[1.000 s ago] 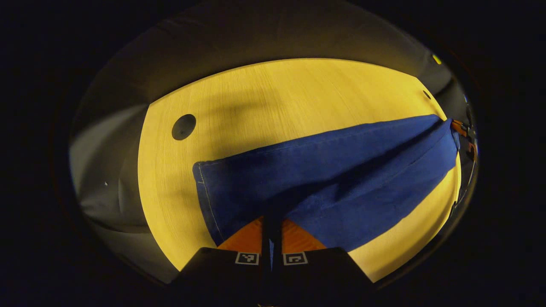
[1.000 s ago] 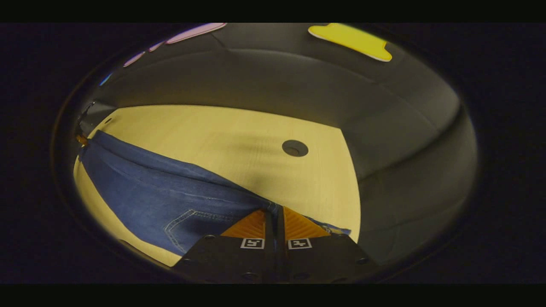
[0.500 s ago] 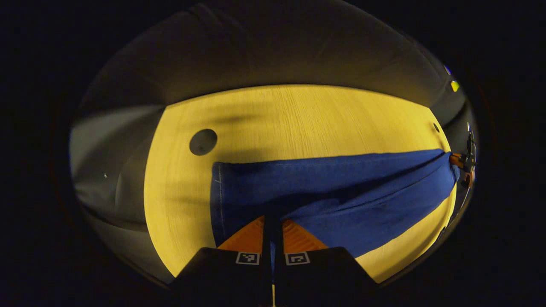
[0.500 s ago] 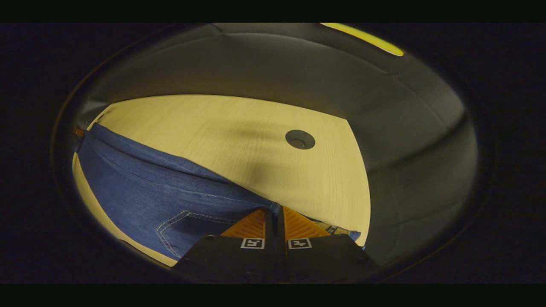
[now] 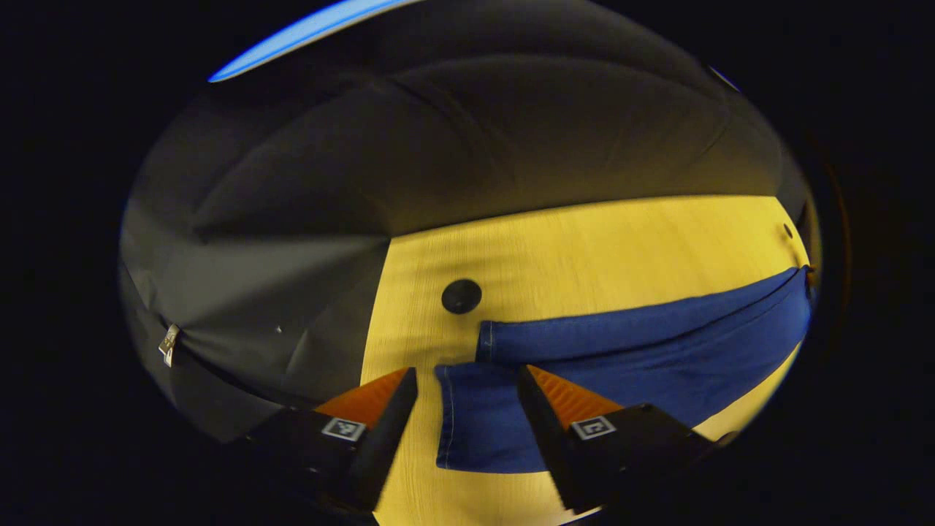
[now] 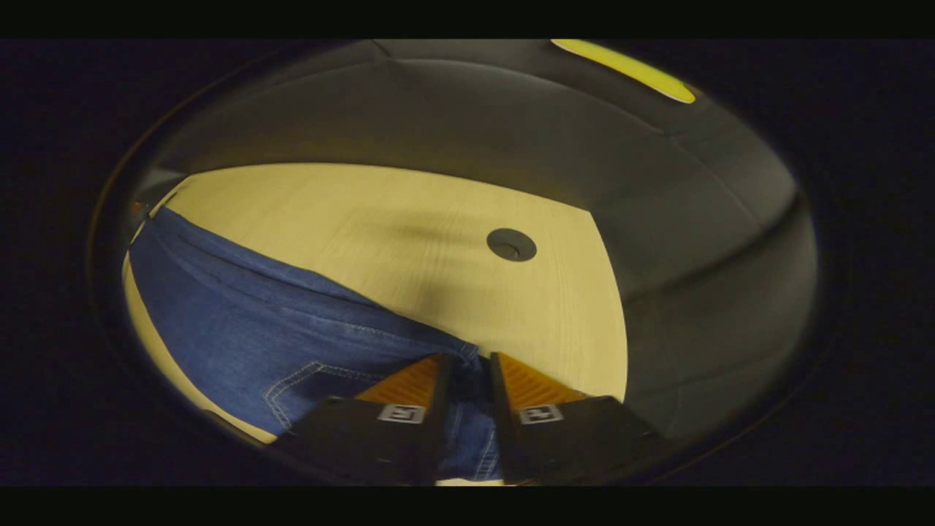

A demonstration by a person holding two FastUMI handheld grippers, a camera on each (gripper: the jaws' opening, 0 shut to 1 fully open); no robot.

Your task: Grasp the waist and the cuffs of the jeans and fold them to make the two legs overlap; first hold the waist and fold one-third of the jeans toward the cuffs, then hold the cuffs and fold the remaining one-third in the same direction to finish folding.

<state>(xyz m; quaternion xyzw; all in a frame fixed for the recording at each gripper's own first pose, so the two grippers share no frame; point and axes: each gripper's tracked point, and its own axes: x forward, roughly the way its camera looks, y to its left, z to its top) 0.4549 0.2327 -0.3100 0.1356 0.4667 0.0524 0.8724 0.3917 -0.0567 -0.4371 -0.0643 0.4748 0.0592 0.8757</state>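
Wooden table [image 5: 584, 241] under warm light, dark cloth wall behind it on all sides. Jeans [image 5: 643, 351] lie flat along the table, legs doubled one over the other, upper leg's hem set slightly back from the lower one's. Left gripper view: left gripper [image 5: 467, 387] sits at the cuff end, fingers wide apart, nothing clamped; the lower cuff [image 5: 475, 416] lies on the table in the gap between them, not touching either finger as far as I can see. Round dark hole [image 5: 461, 296] in the tabletop just beyond the upper cuff. Legs run off to the right edge of that view. Right gripper view: right gripper [image 6: 467, 369] at the waist end, fingers parted a little, denim showing in the gap between them; can't tell if either pad touches the fabric, but they aren't pinching it. Back pocket stitching [image 6: 307, 380] visible just left of the fingers. Jeans [image 6: 256, 321] stretch away to the far left of the view. Second round hole [image 6: 511, 244] in the table ahead of the fingers, well clear of the denim.
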